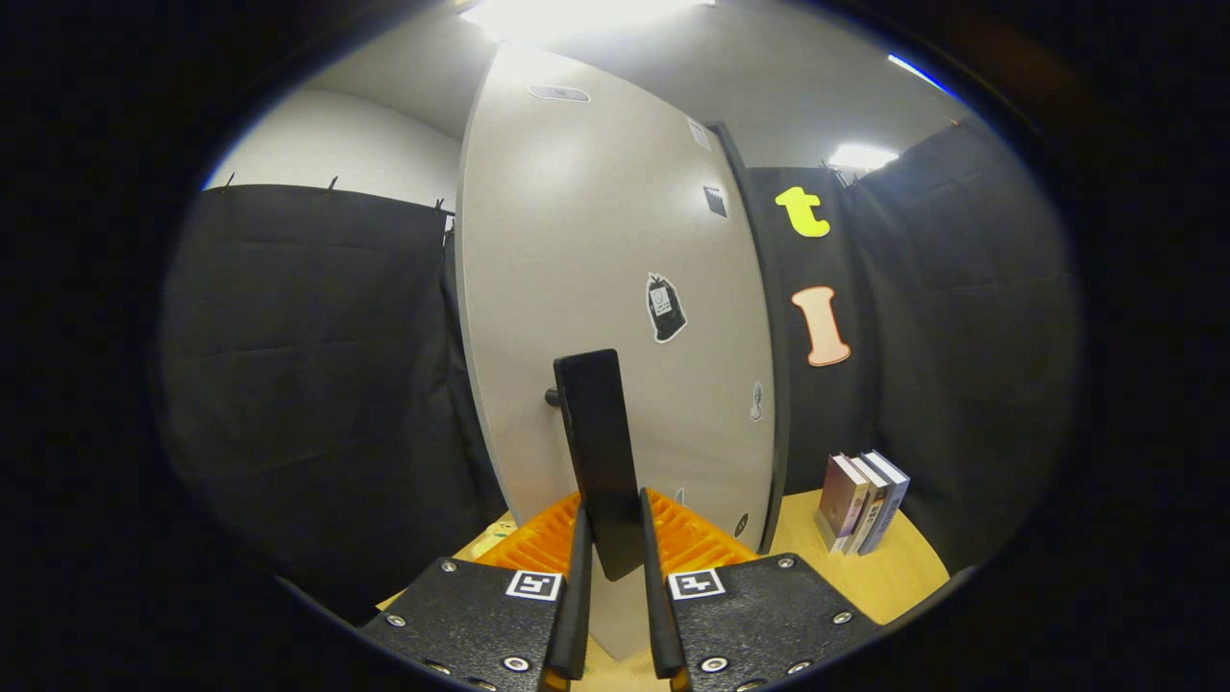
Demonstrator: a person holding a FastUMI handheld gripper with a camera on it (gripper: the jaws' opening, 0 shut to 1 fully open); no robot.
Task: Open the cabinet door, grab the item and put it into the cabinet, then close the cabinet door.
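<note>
A pale grey cabinet door [615, 240] with a few stickers stands upright just ahead of me. A flat black handle [598, 442] sticks out from it near its left edge, fixed on a small dark knob. My gripper [615, 567] is shut on the handle's lower end, with one finger [580, 567] pressed on each side of it. Three books [860, 500] stand upright on the wooden table [894, 577], to the right of the cabinet and beyond my fingers. I cannot tell whether the door is ajar.
Black cloth walls close the booth on the left [317, 384] and on the right [961, 365]. A dark vertical strip [769, 384] runs along the door's right side. Bare wooden table lies in front of the books.
</note>
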